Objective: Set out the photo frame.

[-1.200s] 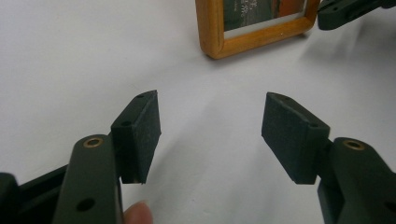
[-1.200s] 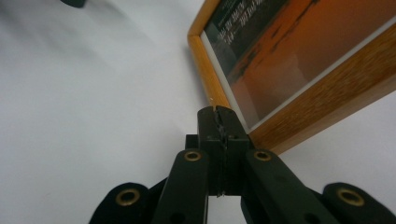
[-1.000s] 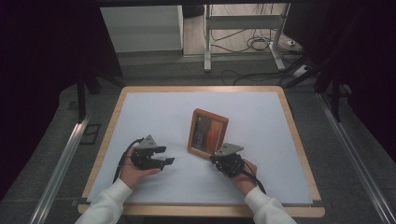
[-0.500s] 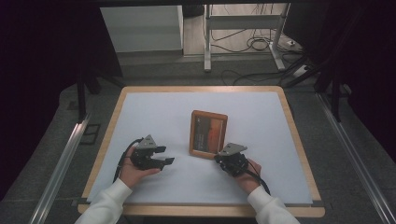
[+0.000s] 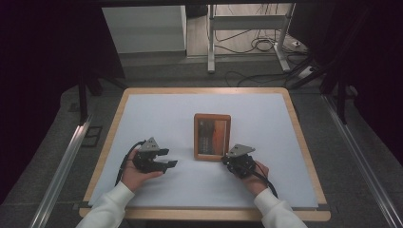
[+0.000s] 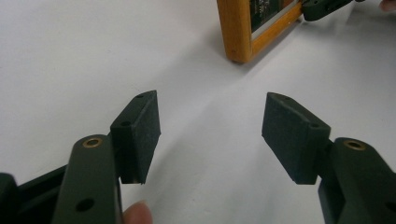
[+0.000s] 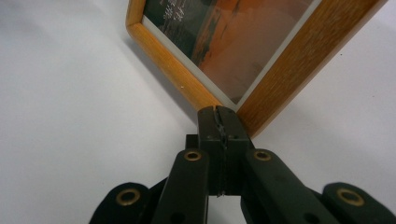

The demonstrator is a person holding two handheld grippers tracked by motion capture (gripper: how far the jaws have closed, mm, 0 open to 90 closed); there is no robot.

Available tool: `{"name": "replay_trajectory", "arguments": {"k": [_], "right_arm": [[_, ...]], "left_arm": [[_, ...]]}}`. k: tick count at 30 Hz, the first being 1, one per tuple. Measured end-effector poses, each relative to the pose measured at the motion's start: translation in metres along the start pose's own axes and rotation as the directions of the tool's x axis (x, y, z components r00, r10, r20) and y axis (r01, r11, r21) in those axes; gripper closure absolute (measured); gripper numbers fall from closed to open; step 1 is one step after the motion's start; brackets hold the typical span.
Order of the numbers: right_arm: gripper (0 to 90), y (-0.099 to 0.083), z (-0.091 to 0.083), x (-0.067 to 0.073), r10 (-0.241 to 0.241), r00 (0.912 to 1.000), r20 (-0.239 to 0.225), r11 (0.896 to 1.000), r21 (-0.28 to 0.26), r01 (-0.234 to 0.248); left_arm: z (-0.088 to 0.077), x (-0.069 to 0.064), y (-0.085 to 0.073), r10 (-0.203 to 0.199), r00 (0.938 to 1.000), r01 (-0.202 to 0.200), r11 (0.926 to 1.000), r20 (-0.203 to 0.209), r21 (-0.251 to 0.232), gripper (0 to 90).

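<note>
A wooden picture frame (image 5: 212,136) holding an orange and dark picture lies flat on the white table (image 5: 161,111), square to its edges. My right gripper (image 5: 225,159) is shut, its tip against the frame's near right corner (image 7: 261,107); the pads (image 7: 208,122) meet with nothing between them. My left gripper (image 5: 167,158) rests on the table left of the frame, open and empty. In the left gripper view its jaws (image 6: 210,130) stand wide apart, pointing toward the frame's near left corner (image 6: 237,32), with the right gripper (image 6: 327,7) beyond.
The table has a wooden rim (image 5: 304,142). Metal rails (image 5: 64,164) run along the floor on both sides. A white cabinet (image 5: 145,28), a metal stand (image 5: 211,35) and loose cables (image 5: 259,45) are behind the table.
The frame was skewed, its top leaning right; now it lies straight. The right gripper shifted slightly right along with the frame's corner. The left gripper stayed put.
</note>
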State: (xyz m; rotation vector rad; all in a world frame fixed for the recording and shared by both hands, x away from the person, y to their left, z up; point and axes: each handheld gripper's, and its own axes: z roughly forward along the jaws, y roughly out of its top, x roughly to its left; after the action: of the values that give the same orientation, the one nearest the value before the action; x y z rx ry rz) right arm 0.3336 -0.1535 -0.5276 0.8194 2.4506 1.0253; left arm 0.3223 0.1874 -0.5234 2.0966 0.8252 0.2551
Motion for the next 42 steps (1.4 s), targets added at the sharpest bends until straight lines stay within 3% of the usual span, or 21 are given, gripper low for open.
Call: {"name": "replay_trajectory", "arguments": {"k": [6,13,27,29,30,32,35,42], "right_arm": [[89.8,0.0,0.0,-0.001,-0.002,1.0,0.001,1.0,-0.003,0.002],[89.8,0.002,-0.012,-0.001,0.011,0.9999,-0.013,0.998,-0.056,-0.011],[85.5,-0.002,-0.037,-0.015,0.085,0.9958,-0.034,0.987,-0.131,-0.089],[79.9,-0.005,-0.042,-0.02,0.104,0.9937,-0.042,0.984,-0.143,-0.109],[73.0,-0.007,-0.045,-0.022,0.113,0.9928,-0.041,0.982,-0.147,-0.118],[59.2,-0.012,-0.053,-0.026,0.137,0.9903,-0.021,0.977,-0.159,-0.139],[45.7,-0.021,-0.065,-0.033,0.187,0.9821,0.018,0.965,-0.192,-0.18],[32.8,-0.052,-0.089,-0.052,0.278,0.9583,0.063,0.944,-0.202,-0.261]], "left_arm": [[0.0,0.0,0.0,0.0,1.0,0.0,1.0,0.001,-0.001,36.5],[0.001,0.0,0.0,0.001,1.0,-0.001,1.0,0.001,0.002,36.5],[-0.002,-0.002,0.0,0.005,1.0,-0.005,1.0,-0.003,-0.005,36.4],[-0.002,-0.002,0.0,0.004,1.0,-0.004,1.0,-0.003,-0.009,36.4],[-0.002,-0.002,0.0,0.004,1.0,-0.004,1.0,-0.003,-0.008,36.4],[-0.002,-0.002,0.0,0.006,1.0,-0.006,1.0,-0.005,-0.005,36.4],[-0.002,-0.003,0.0,0.005,1.0,-0.005,1.0,-0.007,-0.006,35.7],[-0.005,-0.004,-0.001,0.0,0.9998,-0.001,0.9998,-0.02,-0.02,34.8]]}}
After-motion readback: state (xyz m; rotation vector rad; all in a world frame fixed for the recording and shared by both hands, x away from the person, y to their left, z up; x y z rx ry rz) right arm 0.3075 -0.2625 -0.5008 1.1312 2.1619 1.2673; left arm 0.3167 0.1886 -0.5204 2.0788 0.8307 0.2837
